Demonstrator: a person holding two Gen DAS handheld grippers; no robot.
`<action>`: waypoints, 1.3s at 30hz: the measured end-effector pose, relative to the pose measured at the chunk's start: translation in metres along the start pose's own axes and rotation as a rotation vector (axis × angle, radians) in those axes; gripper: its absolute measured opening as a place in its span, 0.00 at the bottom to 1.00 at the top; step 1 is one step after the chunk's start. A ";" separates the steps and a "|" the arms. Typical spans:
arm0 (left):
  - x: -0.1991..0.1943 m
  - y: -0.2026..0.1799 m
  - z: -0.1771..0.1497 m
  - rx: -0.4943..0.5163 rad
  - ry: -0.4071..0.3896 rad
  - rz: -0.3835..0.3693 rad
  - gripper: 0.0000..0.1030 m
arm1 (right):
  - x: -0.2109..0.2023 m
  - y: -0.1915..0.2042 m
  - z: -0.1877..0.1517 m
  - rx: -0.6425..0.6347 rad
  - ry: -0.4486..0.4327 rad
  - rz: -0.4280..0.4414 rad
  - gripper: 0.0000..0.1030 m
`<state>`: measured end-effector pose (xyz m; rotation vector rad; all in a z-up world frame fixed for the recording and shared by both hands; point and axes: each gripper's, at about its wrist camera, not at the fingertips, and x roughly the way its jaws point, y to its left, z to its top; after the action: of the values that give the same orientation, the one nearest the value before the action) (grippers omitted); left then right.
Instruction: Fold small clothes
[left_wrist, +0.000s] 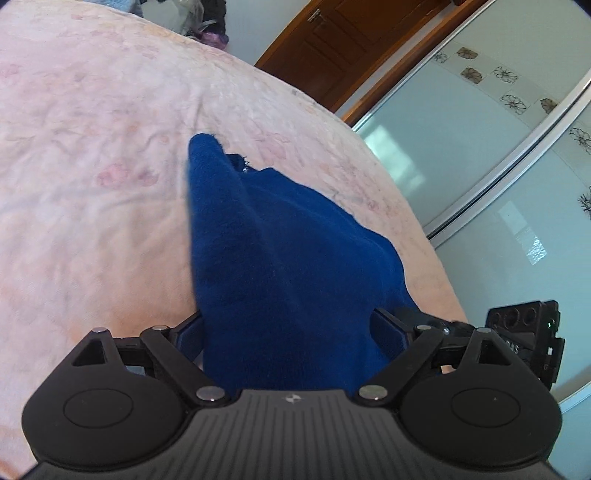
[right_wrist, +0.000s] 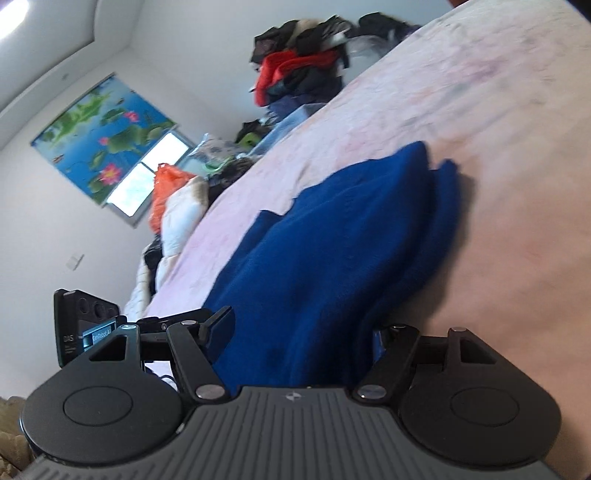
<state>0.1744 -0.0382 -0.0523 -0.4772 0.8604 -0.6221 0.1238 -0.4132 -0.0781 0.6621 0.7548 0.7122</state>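
Note:
A dark blue garment (left_wrist: 280, 258) lies bunched on the pale pink bedspread (left_wrist: 92, 166). In the left wrist view it runs from the gripper's mouth out to a pointed end. My left gripper (left_wrist: 291, 332) has the blue cloth filling the space between its fingers, so it is shut on the garment. In the right wrist view the same blue garment (right_wrist: 332, 251) comes out of my right gripper (right_wrist: 299, 332), which is also shut on it. The fingertips of both grippers are mostly hidden by cloth. The other gripper's body (left_wrist: 524, 339) shows at the right edge of the left wrist view.
A wooden door (left_wrist: 332, 48) and mirrored wardrobe doors (left_wrist: 498, 166) stand beyond the bed's right edge. In the right wrist view a pile of clothes (right_wrist: 303, 62), bags (right_wrist: 166, 192) and a window with a lotus blind (right_wrist: 103, 140) lie beyond the bed's far side.

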 end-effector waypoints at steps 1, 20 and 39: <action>0.002 -0.001 0.000 0.009 -0.004 0.000 0.89 | 0.005 0.001 0.003 -0.004 -0.004 0.002 0.69; -0.033 -0.031 0.044 0.182 -0.178 0.101 0.27 | 0.008 0.060 0.039 -0.202 -0.100 -0.107 0.23; -0.039 0.011 0.016 0.036 0.078 0.133 0.62 | 0.001 0.026 0.010 -0.045 0.040 -0.197 0.60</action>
<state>0.1709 -0.0018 -0.0285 -0.3614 0.9454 -0.5353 0.1234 -0.4004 -0.0539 0.5258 0.8258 0.5617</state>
